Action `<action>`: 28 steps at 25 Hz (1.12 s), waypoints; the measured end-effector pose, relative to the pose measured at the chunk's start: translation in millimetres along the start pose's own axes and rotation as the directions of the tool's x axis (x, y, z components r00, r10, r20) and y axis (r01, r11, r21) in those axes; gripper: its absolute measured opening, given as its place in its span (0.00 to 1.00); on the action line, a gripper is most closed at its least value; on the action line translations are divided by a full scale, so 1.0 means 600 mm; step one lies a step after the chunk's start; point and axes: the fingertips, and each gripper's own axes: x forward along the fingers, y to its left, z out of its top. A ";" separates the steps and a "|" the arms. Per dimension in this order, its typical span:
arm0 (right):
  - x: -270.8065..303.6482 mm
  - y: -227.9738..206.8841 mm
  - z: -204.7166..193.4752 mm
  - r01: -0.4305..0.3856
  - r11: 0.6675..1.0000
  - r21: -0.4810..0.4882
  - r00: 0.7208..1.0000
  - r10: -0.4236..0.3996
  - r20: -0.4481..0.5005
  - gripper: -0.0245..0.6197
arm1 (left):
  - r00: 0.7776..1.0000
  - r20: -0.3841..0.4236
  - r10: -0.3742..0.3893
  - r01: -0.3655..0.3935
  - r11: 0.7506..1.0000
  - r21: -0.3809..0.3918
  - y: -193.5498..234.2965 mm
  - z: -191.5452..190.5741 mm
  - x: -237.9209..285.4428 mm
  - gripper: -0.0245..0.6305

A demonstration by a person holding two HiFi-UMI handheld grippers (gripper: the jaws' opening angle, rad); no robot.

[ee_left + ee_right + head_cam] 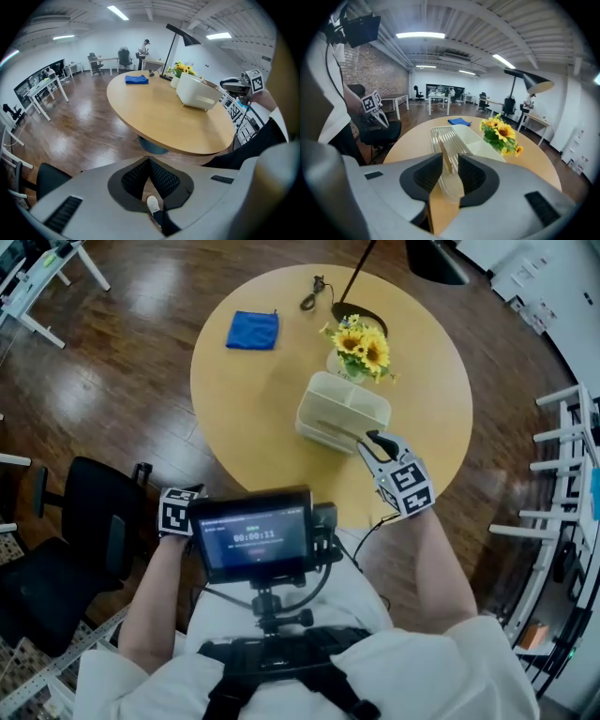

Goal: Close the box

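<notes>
A cream box [330,416] stands on the round wooden table [253,399], near its front right part. Its clear ribbed lid [447,138] stands up on edge between the jaws of my right gripper [449,176], which is shut on it at the box's near right corner [372,443]. The box's open body [480,143] lies to the right of the lid. My left gripper [183,502] is off the table's near left edge, shut and holding nothing [149,161]. From there the box [197,93] shows across the table.
Sunflowers in a vase [361,348] stand right behind the box. A lamp base [356,315], a cable [312,292] and a blue cloth [253,330] lie at the table's far side. A black chair [84,531] is at left, white racks [562,474] at right.
</notes>
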 end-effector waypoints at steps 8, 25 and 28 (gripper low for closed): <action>0.026 0.002 0.043 -0.137 0.990 -0.039 0.991 0.136 -0.018 0.21 | 1.000 0.010 0.014 -0.014 1.000 -0.022 -0.005 0.012 0.001 0.03; -0.185 0.073 -0.134 0.308 0.831 0.464 0.947 -0.314 -0.066 0.21 | 0.996 0.051 -0.072 0.065 0.991 0.120 -0.041 0.045 -0.017 0.03; -0.217 0.128 -0.166 0.359 0.780 0.512 0.929 -0.352 -0.115 0.21 | 0.993 0.056 -0.101 0.092 0.984 0.153 -0.040 0.025 -0.034 0.03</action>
